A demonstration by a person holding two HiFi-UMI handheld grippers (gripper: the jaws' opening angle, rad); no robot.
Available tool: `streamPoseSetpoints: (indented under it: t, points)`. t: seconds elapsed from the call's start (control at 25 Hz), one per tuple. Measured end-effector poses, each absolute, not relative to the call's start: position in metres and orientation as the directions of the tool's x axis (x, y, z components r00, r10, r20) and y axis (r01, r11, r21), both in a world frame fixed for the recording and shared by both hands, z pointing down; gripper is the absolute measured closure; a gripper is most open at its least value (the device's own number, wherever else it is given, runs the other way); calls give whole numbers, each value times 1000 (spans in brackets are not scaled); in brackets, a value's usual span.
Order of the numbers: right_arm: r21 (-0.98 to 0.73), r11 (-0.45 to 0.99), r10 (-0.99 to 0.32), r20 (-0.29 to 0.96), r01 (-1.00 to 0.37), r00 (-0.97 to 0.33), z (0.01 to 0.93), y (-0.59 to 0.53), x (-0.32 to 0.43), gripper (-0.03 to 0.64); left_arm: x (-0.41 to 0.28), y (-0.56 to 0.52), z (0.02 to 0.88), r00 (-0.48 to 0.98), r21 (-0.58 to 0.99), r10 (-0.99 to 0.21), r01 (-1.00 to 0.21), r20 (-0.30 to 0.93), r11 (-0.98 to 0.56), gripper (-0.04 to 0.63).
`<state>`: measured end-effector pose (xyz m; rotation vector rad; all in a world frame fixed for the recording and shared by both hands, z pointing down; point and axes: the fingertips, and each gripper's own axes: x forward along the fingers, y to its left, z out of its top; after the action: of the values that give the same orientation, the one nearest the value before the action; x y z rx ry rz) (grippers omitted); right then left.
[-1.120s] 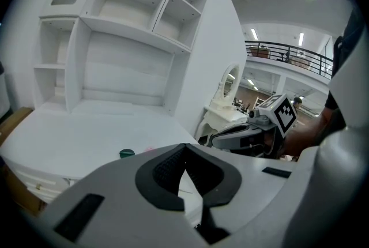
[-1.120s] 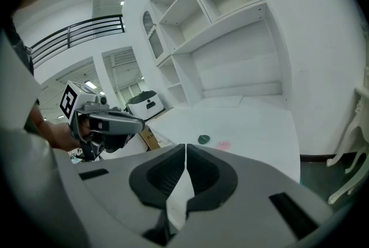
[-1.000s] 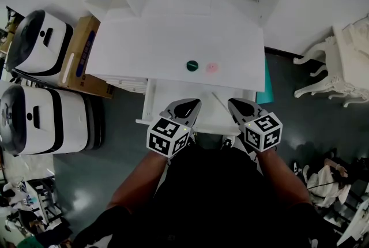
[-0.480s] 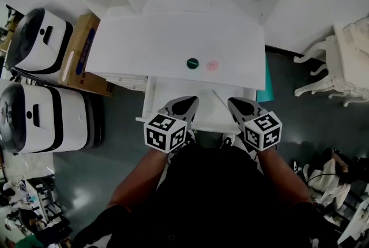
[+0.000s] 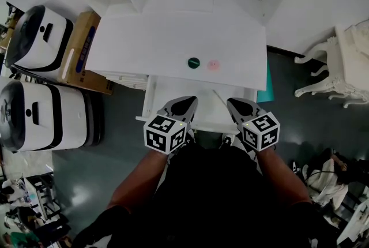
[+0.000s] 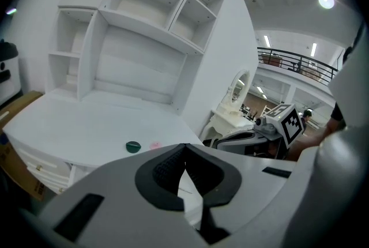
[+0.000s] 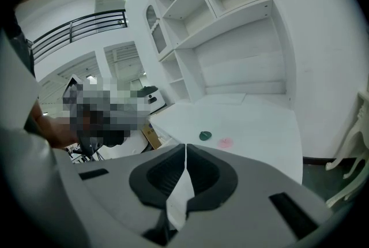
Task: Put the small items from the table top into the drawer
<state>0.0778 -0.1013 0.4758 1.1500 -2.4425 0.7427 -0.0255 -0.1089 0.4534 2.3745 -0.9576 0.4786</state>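
- So, left gripper and right gripper both have their jaws pressed together on nothing, hovering over the open white drawer.
- Small dark green round disc and pale pink round piece sit side by side on the white tabletop, near its front edge.

One green disc, one pink disc, one table, one open drawer and, perhaps, one thin stick.
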Motion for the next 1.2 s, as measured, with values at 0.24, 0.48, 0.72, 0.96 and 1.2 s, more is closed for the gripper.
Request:
streamPoseSetpoints:
  t: [0.24,0.48,0.72,0.96,1.2]
  points:
    - [-171,553,-647,529,-816,-549,495,-113,84,589,-30,-111,458,646,261,-561,-743,517,-616,592]
    - [-126,566,-638,560,-815,-529,517,-135,78,588,-35,-109,476,669,305,-492,-716,557,-628,592]
    - [-95,582,-622,588,-807,-518,532,-162,71,588,-48,-112,482,651,314,-503,-737,568,-599,592]
    - [-101,581,-596,623,-808,-507,558,-187,65,586,-57,-118,485,640,321,-511,-750,574,-578,592]
    - [-125,574,-577,639,-809,-508,582,-217,58,545,-61,-119,491,635,340,-504,-756,585,-559,592]
